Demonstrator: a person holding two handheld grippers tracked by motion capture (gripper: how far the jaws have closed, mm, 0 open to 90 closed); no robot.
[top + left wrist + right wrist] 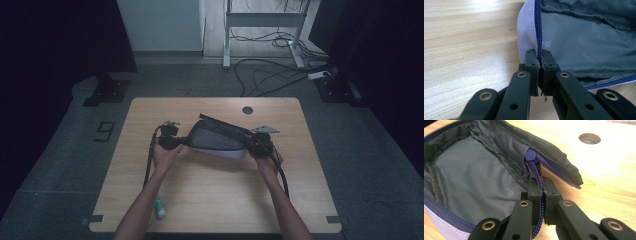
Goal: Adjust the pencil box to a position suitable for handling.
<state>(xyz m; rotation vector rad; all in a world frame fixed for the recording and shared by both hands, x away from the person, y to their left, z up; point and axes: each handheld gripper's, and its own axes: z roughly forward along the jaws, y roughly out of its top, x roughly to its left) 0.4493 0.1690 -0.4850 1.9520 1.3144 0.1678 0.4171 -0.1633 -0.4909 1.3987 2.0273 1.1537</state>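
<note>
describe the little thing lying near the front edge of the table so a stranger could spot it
On the wooden table, look to its near left corner, beside the person's left forearm. There lies a small glue-stick-like tube, green with a white end, apart from the grey pouch.

Left gripper (181, 142) clamped; right gripper (251, 145) clamped.

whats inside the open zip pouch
Inside the grey fabric pouch with a blue zipper, only printed grey lining and a sewn inner seam show; its deep corners are hidden by folds.

High view looks down; both gripper views close, perhaps sharing the pouch (584, 47).
</note>
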